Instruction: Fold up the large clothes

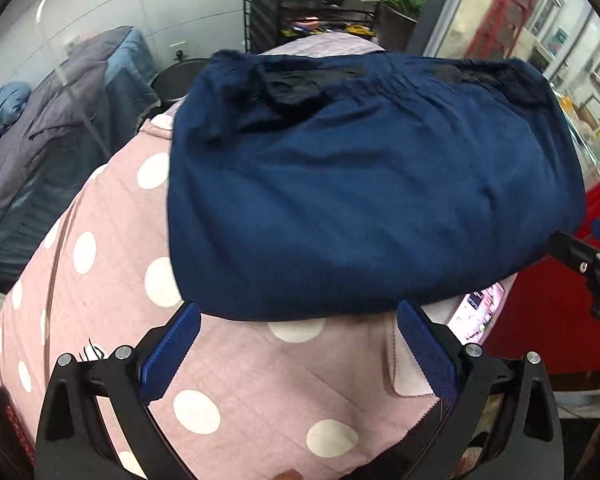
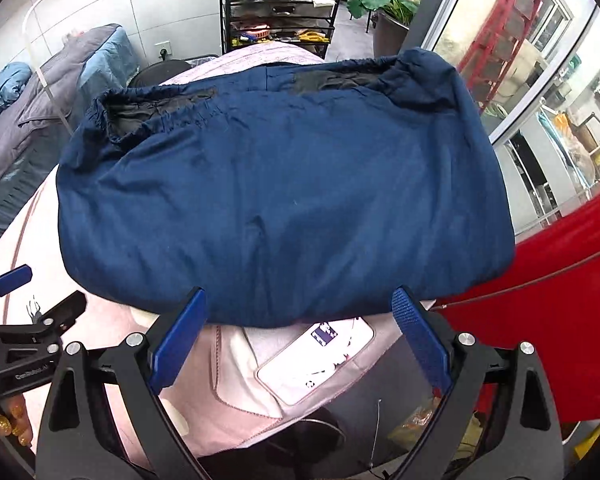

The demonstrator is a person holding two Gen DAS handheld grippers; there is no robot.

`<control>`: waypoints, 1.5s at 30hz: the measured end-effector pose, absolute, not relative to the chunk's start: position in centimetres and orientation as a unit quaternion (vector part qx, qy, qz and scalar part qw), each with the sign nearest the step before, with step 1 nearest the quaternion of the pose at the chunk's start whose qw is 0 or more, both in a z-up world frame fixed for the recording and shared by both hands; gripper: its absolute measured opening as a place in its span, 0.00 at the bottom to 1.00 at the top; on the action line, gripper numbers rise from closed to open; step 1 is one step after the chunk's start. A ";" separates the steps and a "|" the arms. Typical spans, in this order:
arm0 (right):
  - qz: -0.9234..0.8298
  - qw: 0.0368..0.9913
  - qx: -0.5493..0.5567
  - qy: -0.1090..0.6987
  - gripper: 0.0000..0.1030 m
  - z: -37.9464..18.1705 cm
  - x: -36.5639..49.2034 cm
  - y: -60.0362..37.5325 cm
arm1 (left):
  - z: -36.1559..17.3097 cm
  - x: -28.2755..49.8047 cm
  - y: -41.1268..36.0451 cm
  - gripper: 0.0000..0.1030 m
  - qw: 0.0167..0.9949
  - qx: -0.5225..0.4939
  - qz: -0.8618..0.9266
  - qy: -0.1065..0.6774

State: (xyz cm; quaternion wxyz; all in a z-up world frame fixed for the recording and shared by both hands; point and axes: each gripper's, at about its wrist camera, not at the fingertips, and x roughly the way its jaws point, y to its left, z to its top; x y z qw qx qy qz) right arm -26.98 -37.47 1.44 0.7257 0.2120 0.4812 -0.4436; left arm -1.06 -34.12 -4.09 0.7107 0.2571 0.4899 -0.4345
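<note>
A navy blue garment (image 1: 360, 184) lies folded into a thick bundle on a pink cloth with white dots (image 1: 112, 280). Its elastic waistband with black lining faces away from me. It also shows in the right wrist view (image 2: 284, 200). My left gripper (image 1: 300, 320) is open and empty, its blue-padded fingers just short of the bundle's near edge. My right gripper (image 2: 300, 304) is open and empty too, its fingertips at the bundle's near edge. The right gripper shows at the left wrist view's right edge (image 1: 592, 256); the left gripper shows at the right wrist view's left edge (image 2: 16, 320).
A phone (image 2: 316, 356) with a lit screen lies on the pink cloth just under the bundle's near edge. A red surface (image 2: 560, 300) is to the right. Grey and blue bedding (image 1: 48, 120) is piled at the left. A black shelf cart (image 2: 280, 12) stands behind.
</note>
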 end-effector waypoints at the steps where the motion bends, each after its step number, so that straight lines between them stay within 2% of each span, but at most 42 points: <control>1: -0.444 0.723 0.212 0.484 0.89 1.3 -26.6 -37.6 | -3.8 -1.3 -34.4 0.94 0.711 0.260 -0.436 0.487; 8: -0.448 0.721 0.197 0.490 0.89 1.7 -27.0 -36.8 | -2.7 -2.9 -35.6 0.94 0.714 0.300 -0.417 0.475; 15: -0.449 0.720 0.196 0.491 0.89 1.7 -26.9 -36.8 | -3.4 -2.6 -34.9 0.94 0.702 0.291 -0.408 0.506; 45: -0.435 0.719 0.185 0.510 0.89 0.8 -25.9 -36.6 | -3.2 -2.6 -34.8 0.94 0.703 0.299 -0.413 0.495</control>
